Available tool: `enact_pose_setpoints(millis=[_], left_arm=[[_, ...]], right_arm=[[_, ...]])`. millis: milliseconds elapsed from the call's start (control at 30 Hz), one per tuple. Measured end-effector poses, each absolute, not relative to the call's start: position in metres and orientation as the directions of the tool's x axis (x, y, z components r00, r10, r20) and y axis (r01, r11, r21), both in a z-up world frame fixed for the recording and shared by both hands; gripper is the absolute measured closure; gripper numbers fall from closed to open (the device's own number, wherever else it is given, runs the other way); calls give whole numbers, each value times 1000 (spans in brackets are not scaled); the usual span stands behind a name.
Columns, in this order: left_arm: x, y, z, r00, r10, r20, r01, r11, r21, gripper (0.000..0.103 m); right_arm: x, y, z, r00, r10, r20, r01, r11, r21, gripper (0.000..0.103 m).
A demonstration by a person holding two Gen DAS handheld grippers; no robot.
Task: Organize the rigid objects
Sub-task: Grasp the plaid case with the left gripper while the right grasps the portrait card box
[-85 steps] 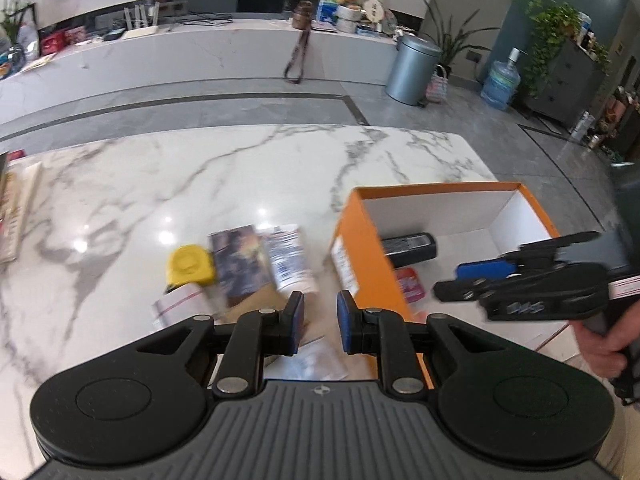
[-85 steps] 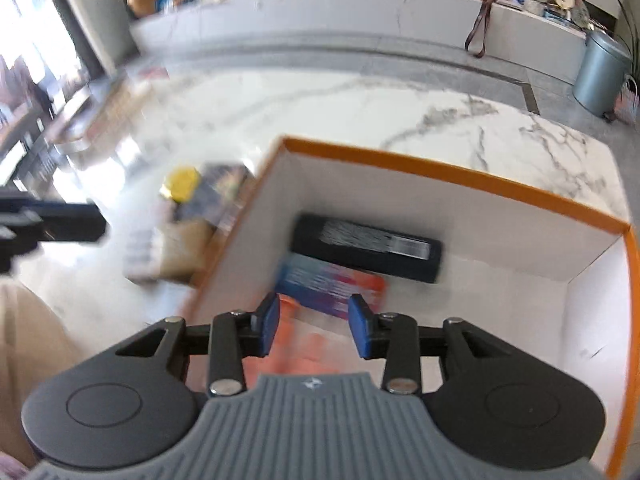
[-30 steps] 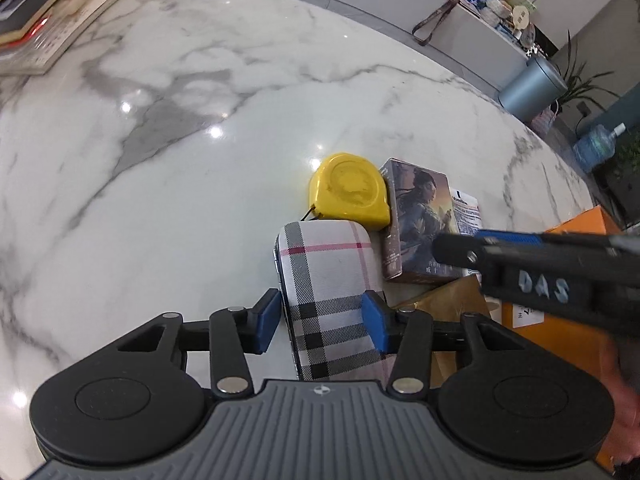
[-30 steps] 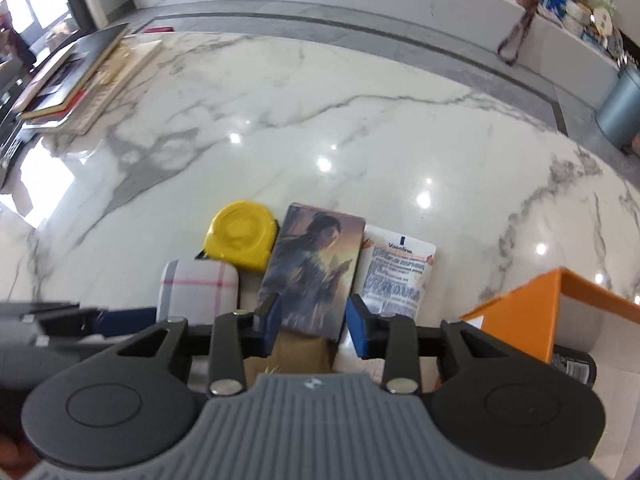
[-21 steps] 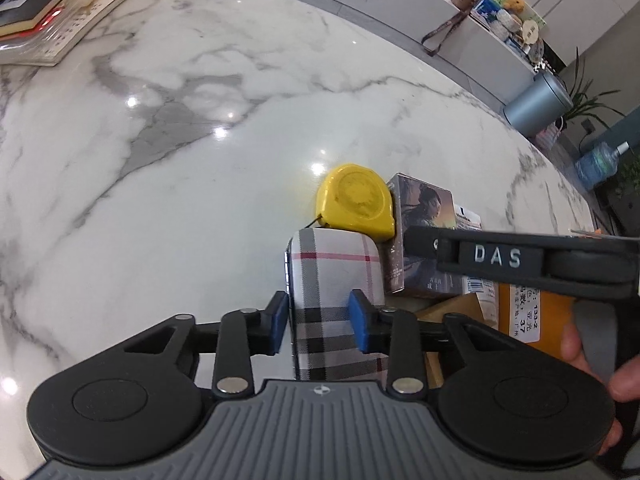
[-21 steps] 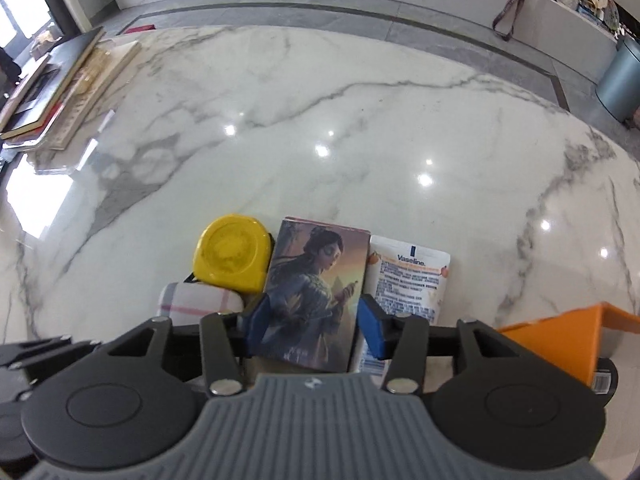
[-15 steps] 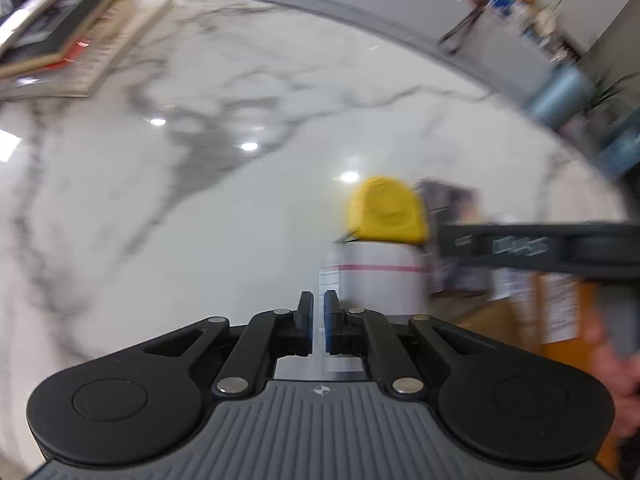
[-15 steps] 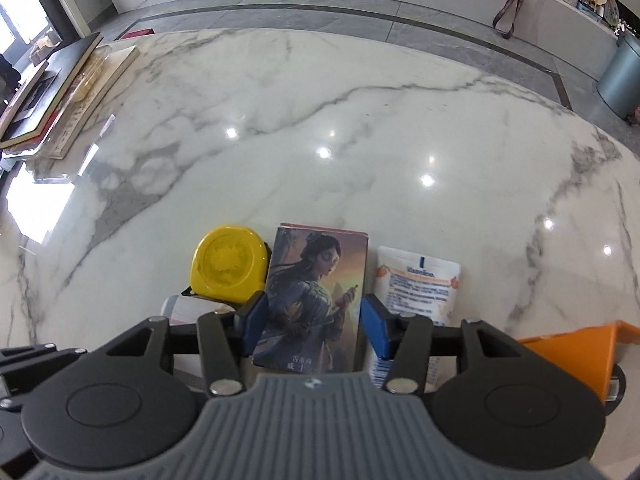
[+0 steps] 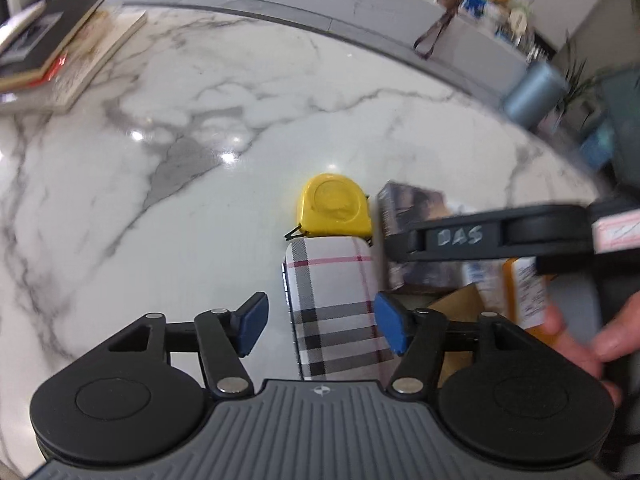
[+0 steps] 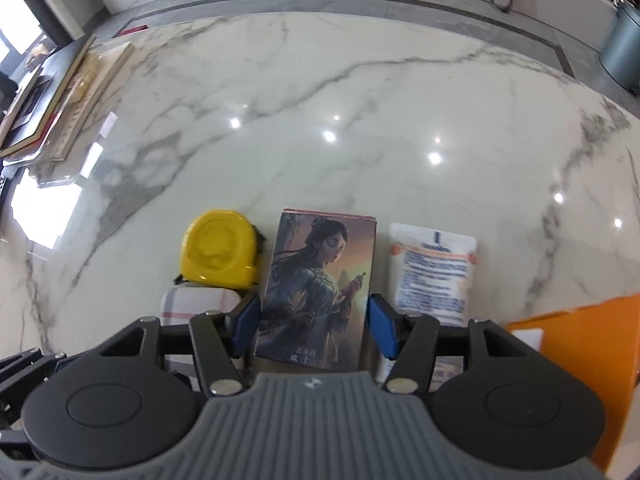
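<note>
1. Marble table (image 10: 360, 92): 1, white w/ grey veins, fills both views.
2. Books (image 9: 52, 52): a stack at the far left edge; approx 3–4, exact count unclear.
3. Orange box (image 10: 576, 344): 1, at right of the right wrist view, only a corner & wall seen; a white label on its side.
4. Picture box (image 10: 320, 280): 1, flat on the table, painted figure on top. Lies btwn the right gripper's pads.
5. Plaid case (image 9: 332, 296): 1, white w/ black & red check, flat, long axis pointing away from the left cam. Touching or just short of the tape measure at its far end; can't tell which.
6. Vaseline sachet (image 10: 434, 268): 1, white/blue, just beside the picture box on its right.
7. Tape measure (image 9: 334, 212): 1, yellow, flat, just left of the picture box.
8. Brown envelope-like piece (image 9: 460, 308): 1, partly hidden under other items.
9. Left gripper (image 9: 320, 324): aimed steeply down. Jaws opening, wide; the plaid case sits btwn them, right pad at its edge, left pad clear of it. Not gripped.
10. Right gripper (image 10: 312, 326): aimed steeply down. Jaws opening, wide, straddling the picture box; pads close to its sides, no squeeze seen. In the left wrist view it crosses above the picture box, marked "DAS".
11. Hand (image 9: 588, 340): 1 seen, at the right edge of the left wrist view, fingers curled on the right gripper's handle.
</note>
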State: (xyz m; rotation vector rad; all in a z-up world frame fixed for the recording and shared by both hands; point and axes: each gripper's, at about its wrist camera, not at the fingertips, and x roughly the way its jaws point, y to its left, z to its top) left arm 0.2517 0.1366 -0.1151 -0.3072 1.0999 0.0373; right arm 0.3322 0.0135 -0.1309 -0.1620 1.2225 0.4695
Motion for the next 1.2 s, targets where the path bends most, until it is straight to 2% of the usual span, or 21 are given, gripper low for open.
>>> enact_pose_setpoints(millis=[233, 300, 500, 633, 667, 833, 1067, 1200], left_arm=[[260, 117, -125, 416, -87, -905, -170, 970, -171, 31], [263, 114, -125, 414, -81, -907, -182, 969, -170, 25], [269, 103, -136, 382, -40, -923, -188, 975, -120, 18], [268, 102, -137, 395, -17, -919, -149, 985, -82, 19], [267, 104, -137, 394, -19, -919, -147, 986, -84, 23], [257, 127, -136, 370, -13, -929, -155, 985, -75, 23], [242, 157, -131, 321, -33, -946, -157, 984, -87, 16], [237, 151, -132, 315, -5, -949, -130, 990, -48, 15]], right_arm=[[334, 8, -132, 247, 274, -929, -438, 887, 145, 43], [337, 6, -133, 240, 287, -927, -429, 888, 164, 42], [340, 2, -136, 220, 312, -924, -414, 888, 201, 42], [340, 1, -136, 216, 318, -923, -411, 887, 209, 42], [340, 1, -136, 216, 320, -923, -412, 887, 211, 42], [336, 5, -137, 198, 327, -924, -435, 874, 217, 42], [322, 21, -136, 192, 333, -923, -475, 855, 210, 42], [317, 24, -135, 194, 333, -923, -483, 851, 206, 41]])
